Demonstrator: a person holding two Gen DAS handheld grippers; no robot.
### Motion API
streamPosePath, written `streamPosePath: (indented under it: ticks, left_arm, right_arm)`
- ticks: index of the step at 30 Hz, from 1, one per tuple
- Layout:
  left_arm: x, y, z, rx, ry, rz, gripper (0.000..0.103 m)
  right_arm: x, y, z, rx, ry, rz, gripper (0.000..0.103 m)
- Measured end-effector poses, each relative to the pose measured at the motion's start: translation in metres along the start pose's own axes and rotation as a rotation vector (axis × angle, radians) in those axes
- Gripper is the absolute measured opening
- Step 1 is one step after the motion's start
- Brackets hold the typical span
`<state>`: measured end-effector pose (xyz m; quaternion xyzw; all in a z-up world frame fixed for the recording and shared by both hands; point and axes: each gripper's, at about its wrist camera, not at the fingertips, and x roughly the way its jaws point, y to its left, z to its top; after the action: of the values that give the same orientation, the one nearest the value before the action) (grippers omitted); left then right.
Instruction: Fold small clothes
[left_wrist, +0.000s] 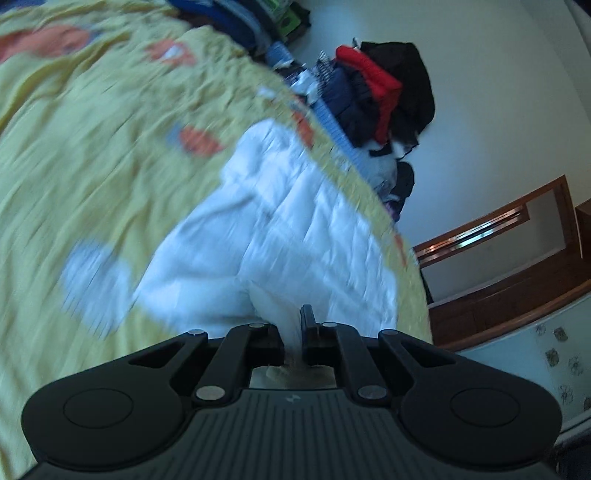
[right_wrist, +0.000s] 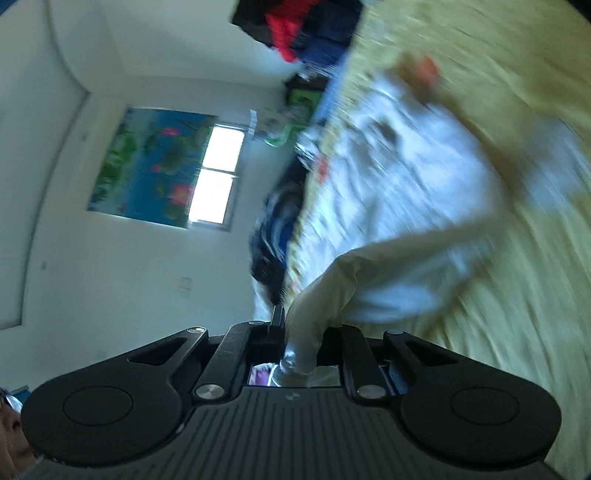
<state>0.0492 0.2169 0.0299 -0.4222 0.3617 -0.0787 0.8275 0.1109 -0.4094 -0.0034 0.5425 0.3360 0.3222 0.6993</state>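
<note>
- Most of both views is the yellow bedspread, wrinkled and blurry, with orange and blue prints scattered on it. Loads of bare sheet off to the side of the garment.
- Bed's far edge is lined with a pile of dark, red and blue clothes against the white wall, so that side is tight.
- Wooden furniture sits past the bed's corner in the left wrist view.
- White garment lies spread near that far edge, right ahead of both tools.
- Left gripper is pinched together on a fold of the white garment.
- Right gripper is clamped on another bunched bit of it, the cloth stretching away from the jaws.
</note>
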Motion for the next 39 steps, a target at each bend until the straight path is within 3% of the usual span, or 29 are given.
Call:
streamPosePath:
  ticks: [6, 12, 18, 21, 22, 24, 25, 26, 27, 29, 31, 32, 34, 36, 37, 39]
  left_arm:
    - [0.061, -0.034, 0.082, 0.038, -0.067, -0.018, 0.007]
    - [0.143, -0.049, 0.157, 0.052, -0.111, 0.086, 0.007]
    - [0.216, -0.026, 0.179, 0.013, -0.039, 0.215, 0.007]
    - [0.232, -0.014, 0.183, -0.02, -0.002, 0.225, 0.011]
    - [0.233, -0.009, 0.185, -0.063, 0.004, 0.215, 0.015]
    - [0.23, 0.001, 0.19, -0.158, 0.031, 0.166, 0.032]
    - [0.225, 0.005, 0.192, -0.193, 0.041, 0.125, 0.059]
    - [0.218, 0.007, 0.194, -0.22, 0.036, 0.072, 0.089]
    - [0.207, 0.008, 0.195, -0.239, 0.011, 0.024, 0.095]
    - [0.179, -0.001, 0.195, -0.219, -0.065, -0.066, 0.095]
    - [0.146, -0.023, 0.185, -0.124, -0.193, -0.077, 0.095]
    - [0.135, -0.041, 0.174, -0.021, -0.275, -0.026, 0.095]
    - [0.137, -0.084, 0.143, 0.28, -0.403, 0.213, 0.095]
    - [0.169, -0.118, 0.114, 0.554, -0.471, 0.461, 0.095]
    - [0.188, -0.127, 0.103, 0.658, -0.485, 0.518, 0.095]
    - [0.228, -0.135, 0.091, 0.783, -0.456, 0.567, 0.095]
  right_arm:
    - [0.069, 0.003, 0.094, -0.018, -0.021, 0.029, 0.016]
    - [0.16, -0.019, 0.18, 0.012, -0.042, -0.061, 0.016]
    - [0.225, -0.081, 0.213, 0.112, -0.024, -0.259, 0.017]
    - [0.234, -0.104, 0.214, 0.154, -0.022, -0.25, 0.019]
    - [0.233, -0.108, 0.215, 0.183, -0.026, -0.225, 0.021]
    - [0.223, -0.115, 0.215, 0.255, -0.062, -0.145, 0.051]
    - [0.216, -0.117, 0.217, 0.285, -0.09, -0.108, 0.057]
    - [0.209, -0.117, 0.219, 0.308, -0.121, -0.071, 0.07]
    - [0.203, -0.116, 0.222, 0.324, -0.148, -0.028, 0.079]
    - [0.188, -0.105, 0.223, 0.316, -0.192, 0.023, 0.081]
    - [0.179, -0.082, 0.224, 0.22, -0.221, 0.029, 0.081]
    - [0.177, -0.064, 0.22, 0.134, -0.223, 0.011, 0.081]
    - [0.188, -0.024, 0.202, -0.113, -0.181, -0.099, 0.081]
    - [0.223, 0.015, 0.174, -0.438, -0.14, -0.317, 0.08]
    - [0.24, 0.026, 0.16, -0.562, -0.123, -0.386, 0.08]
    - [0.281, 0.031, 0.144, -0.742, -0.046, -0.433, 0.084]
